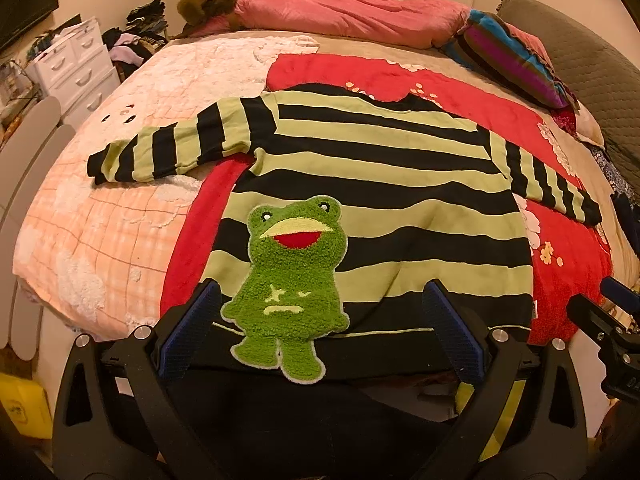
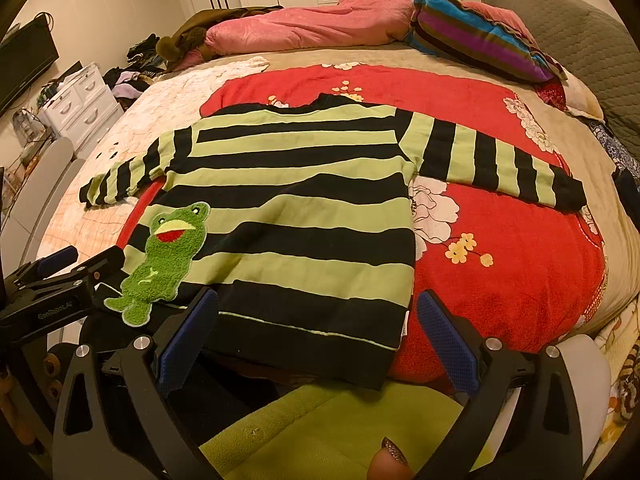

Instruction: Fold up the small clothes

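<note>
Both pairs of fingers gape wide, gripping nothing — left gripper (image 1: 320, 332) and right gripper (image 2: 318, 336) poised at the hem of the striped sweater (image 1: 380, 184), spread flat on the red blanket (image 2: 500, 280); folding not begun — next, pinch the hem

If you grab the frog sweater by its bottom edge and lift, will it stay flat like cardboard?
Probably not. The striped sweater lies soft and wrinkled on the bed, so it would likely droop. Its spread sleeves would probably dangle. The thick frog patch may sag less.
</note>
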`<state>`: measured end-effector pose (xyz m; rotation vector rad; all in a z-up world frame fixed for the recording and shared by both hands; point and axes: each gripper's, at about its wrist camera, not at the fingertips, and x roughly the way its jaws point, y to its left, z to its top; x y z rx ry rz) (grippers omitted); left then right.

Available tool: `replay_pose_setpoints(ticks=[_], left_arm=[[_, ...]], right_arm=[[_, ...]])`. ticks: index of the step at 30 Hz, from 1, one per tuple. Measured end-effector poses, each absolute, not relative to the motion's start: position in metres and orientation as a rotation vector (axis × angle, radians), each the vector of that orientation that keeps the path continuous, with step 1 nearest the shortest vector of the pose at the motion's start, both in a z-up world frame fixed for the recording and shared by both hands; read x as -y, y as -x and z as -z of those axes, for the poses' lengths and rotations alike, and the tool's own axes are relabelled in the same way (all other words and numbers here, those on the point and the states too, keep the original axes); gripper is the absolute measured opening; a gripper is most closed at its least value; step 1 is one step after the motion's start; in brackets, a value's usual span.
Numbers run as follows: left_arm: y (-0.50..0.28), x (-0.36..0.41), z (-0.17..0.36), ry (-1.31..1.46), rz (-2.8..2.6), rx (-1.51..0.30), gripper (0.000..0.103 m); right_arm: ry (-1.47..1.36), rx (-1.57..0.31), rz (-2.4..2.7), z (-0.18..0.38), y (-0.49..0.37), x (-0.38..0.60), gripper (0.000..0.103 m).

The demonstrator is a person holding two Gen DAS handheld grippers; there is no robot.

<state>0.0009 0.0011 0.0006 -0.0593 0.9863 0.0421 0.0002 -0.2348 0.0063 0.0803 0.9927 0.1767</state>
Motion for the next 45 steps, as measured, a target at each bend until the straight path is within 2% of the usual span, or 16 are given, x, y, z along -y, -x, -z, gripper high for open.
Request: replay_pose_setpoints(ticks=[45], left_arm=[[-0.019, -0.006, -0.006, 0.048, -0.064, -0.975, 0.095]], right_arm=[[-0.126, -0.964, -0.137, -0.001, -0.023, 0.251, 0.099]])
